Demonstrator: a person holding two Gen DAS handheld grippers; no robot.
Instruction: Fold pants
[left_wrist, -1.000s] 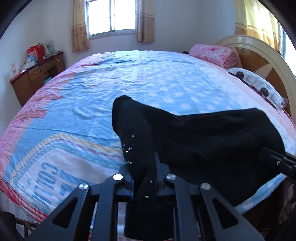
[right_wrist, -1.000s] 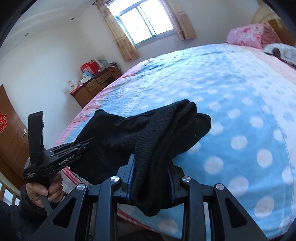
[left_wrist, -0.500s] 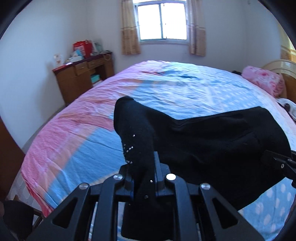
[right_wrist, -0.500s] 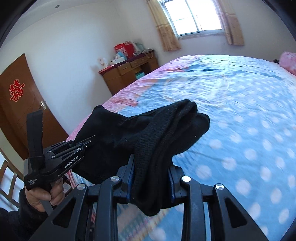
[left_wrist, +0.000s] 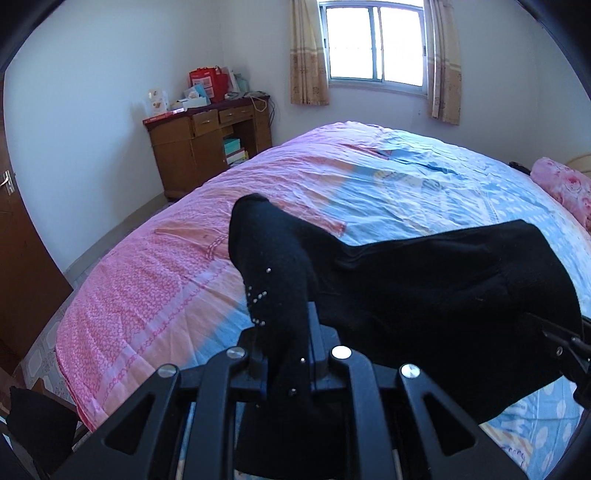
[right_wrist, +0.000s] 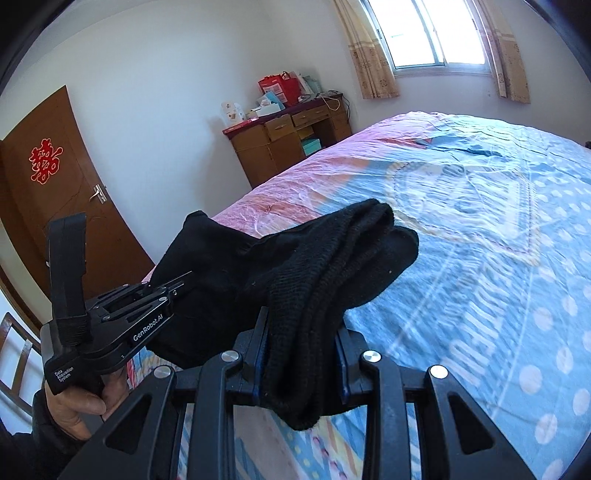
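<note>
Where clamped, pants (left_wrist: 424, 295) (fingertips hidden)

The pants (right_wrist: 317, 266) are seen as matt black ribbed knit cloth dotted with small shiny studs (left_wrist: 257, 297), the bed (left_wrist: 155, 280) is covered in thin crinkled printed cloth, and the cabinet (left_wrist: 192, 151) is made of glossy brown wood.

Black knit pants (left_wrist: 424, 291), small studs on fabric, bunched, held stretched in air above bed (left_wrist: 406, 192), both ends clamped.
</note>
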